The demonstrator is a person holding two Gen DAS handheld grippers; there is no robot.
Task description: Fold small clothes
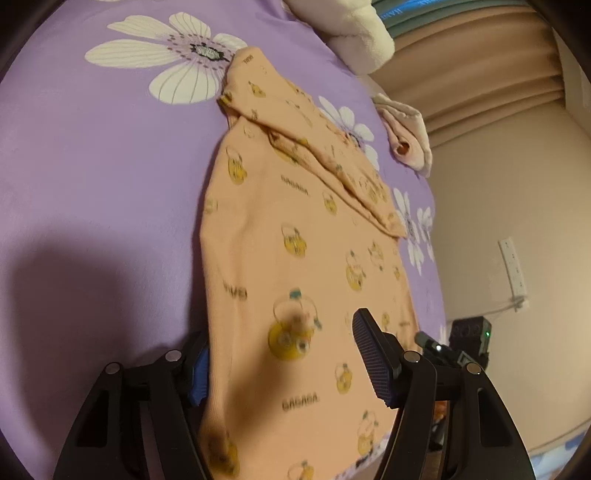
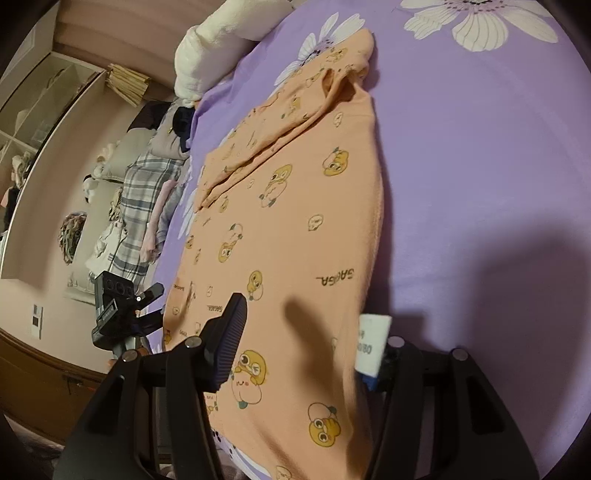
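A small orange shirt [image 1: 295, 236] with yellow cartoon prints lies flat on a purple flowered bedsheet [image 1: 92, 166], one sleeve folded across its chest. My left gripper [image 1: 284, 358] is open, its jaws straddling the shirt's near edge, the left finger partly hidden behind the cloth. In the right wrist view the same shirt [image 2: 295, 229] lies on the sheet [image 2: 480, 166]. My right gripper [image 2: 303, 343] is open astride the shirt's hem; a white label [image 2: 373, 343] shows by its right finger.
A cream plush blanket [image 1: 354, 33] lies at the bed's far end, also in the right wrist view [image 2: 218, 40]. A pink cloth [image 1: 406, 136] sits at the bed edge. A camera on a tripod [image 2: 118, 310] stands beside the bed. Hanging clothes [image 2: 147, 192] line the wall.
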